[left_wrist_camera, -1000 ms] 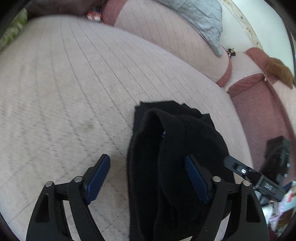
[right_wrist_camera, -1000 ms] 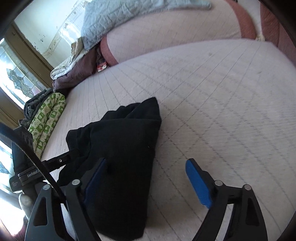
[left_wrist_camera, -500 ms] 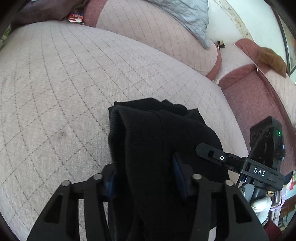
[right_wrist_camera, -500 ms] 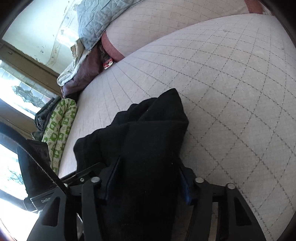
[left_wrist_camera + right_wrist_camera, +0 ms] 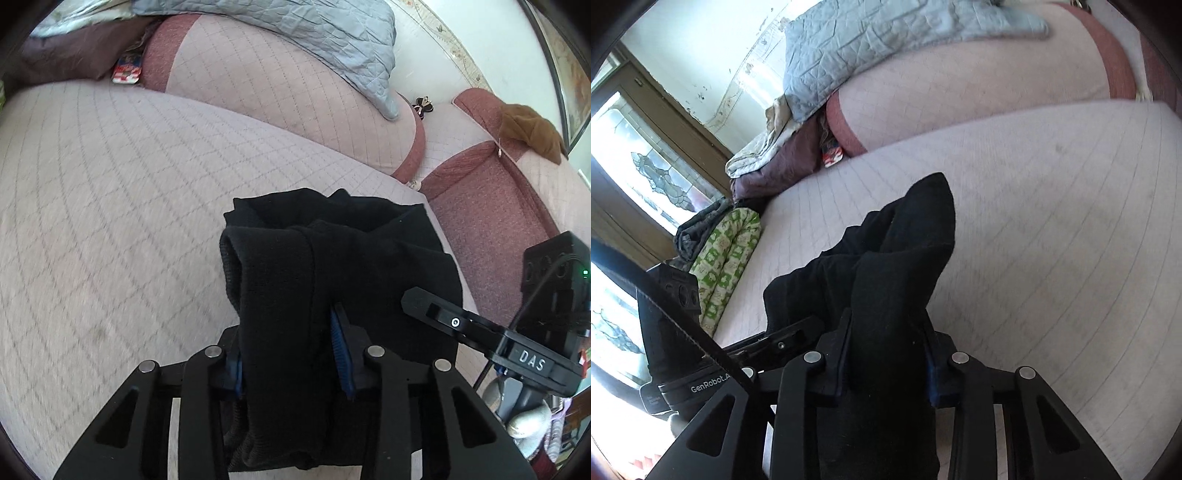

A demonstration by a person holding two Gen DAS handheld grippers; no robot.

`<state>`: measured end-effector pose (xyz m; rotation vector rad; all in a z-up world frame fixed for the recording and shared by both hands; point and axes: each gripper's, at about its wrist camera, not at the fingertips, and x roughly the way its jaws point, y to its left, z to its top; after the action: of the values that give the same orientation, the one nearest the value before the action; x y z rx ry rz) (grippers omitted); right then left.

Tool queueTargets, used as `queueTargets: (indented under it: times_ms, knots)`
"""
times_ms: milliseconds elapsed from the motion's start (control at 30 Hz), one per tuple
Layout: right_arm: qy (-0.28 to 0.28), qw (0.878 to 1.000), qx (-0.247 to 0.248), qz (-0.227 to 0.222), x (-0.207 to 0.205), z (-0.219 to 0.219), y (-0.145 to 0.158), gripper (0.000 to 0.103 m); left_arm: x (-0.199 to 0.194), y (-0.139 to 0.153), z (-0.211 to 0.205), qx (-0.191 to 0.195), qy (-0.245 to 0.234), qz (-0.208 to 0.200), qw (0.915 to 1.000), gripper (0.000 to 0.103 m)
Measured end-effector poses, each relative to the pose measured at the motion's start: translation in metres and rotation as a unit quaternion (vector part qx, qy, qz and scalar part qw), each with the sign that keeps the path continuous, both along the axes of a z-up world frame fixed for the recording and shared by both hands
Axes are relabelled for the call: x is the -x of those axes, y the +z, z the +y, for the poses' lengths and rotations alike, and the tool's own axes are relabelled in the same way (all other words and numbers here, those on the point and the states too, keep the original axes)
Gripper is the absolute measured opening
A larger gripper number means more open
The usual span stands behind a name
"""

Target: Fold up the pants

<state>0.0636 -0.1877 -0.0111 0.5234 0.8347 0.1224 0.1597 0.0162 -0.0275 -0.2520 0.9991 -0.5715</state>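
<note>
- Where the seat (image 5: 110, 206) spreads out, its covering is pale pink quilted fabric with a diamond stitch pattern; the back cushion (image 5: 266, 92) matches it, trimmed in darker red.
- Grey-blue quilt (image 5: 332, 44) lies draped over the back cushion; a dark maroon blanket (image 5: 74, 59) is bunched at the far corner.
- Green-and-white patterned fabric (image 5: 727, 258) sits at the seat's edge, near a stained-glass window (image 5: 653, 177).
- Brown cloth (image 5: 528, 129) rests on the adjoining armrest.
- Black pants (image 5: 332, 266) are bundled in thick, rumpled folds, lifted at the near end with the far end on the seat.
- Left gripper (image 5: 288, 365): closed on a fold of the pants, blue pads pressed into the cloth.
- Right gripper (image 5: 886, 365): likewise clamped on the pants, just beside the left one.
</note>
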Motion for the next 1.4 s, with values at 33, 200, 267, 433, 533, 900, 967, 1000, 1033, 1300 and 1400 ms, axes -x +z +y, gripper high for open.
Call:
queueTargets:
  times_ms: [33, 200, 267, 433, 533, 900, 967, 1000, 1033, 1300, 1400]
  knots:
    - [-0.003, 1.0, 0.005, 0.001, -0.003, -0.002, 0.001, 0.034, -0.003, 0.0, -0.004, -0.005, 0.0, -0.002, 1.0, 0.036]
    - [-0.015, 1.0, 0.007, 0.003, -0.016, -0.016, 0.002, 0.033, -0.023, 0.004, -0.019, -0.014, 0.0, -0.004, 0.9999, 0.035]
    - [-0.016, 1.0, 0.008, 0.002, -0.022, -0.019, 0.004, 0.033, -0.029, 0.006, -0.02, -0.015, 0.002, -0.006, 0.9999, 0.035]
    - [-0.012, 1.0, 0.015, 0.004, -0.039, -0.025, 0.006, 0.033, -0.041, 0.007, -0.023, -0.025, 0.012, -0.006, 0.9996, 0.035]
    - [-0.011, 1.0, 0.018, 0.013, -0.05, -0.026, 0.003, 0.033, -0.049, 0.004, -0.023, -0.033, 0.018, -0.002, 0.9993, 0.035]
    - [-0.023, 0.998, 0.035, 0.039, -0.081, -0.035, -0.016, 0.033, -0.08, -0.01, -0.031, -0.062, 0.02, 0.01, 0.9979, 0.035]
    - [-0.026, 0.998, 0.035, 0.045, -0.084, -0.038, -0.023, 0.033, -0.084, -0.016, -0.032, -0.064, 0.02, 0.015, 0.9977, 0.035]
    - [-0.028, 0.998, 0.034, 0.048, -0.085, -0.04, -0.027, 0.033, -0.086, -0.02, -0.033, -0.066, 0.02, 0.017, 0.9975, 0.035]
    - [-0.026, 0.998, 0.032, 0.054, -0.086, -0.041, -0.03, 0.033, -0.088, -0.022, -0.033, -0.067, 0.019, 0.018, 0.9974, 0.035]
    - [-0.045, 0.993, 0.083, 0.068, -0.089, -0.049, -0.05, 0.057, -0.106, -0.05, -0.02, -0.035, 0.036, 0.07, 0.9963, 0.069]
    - [-0.041, 0.992, 0.106, 0.062, -0.082, -0.047, -0.043, 0.06, -0.109, -0.052, -0.006, 0.004, 0.044, 0.092, 0.9948, 0.069]
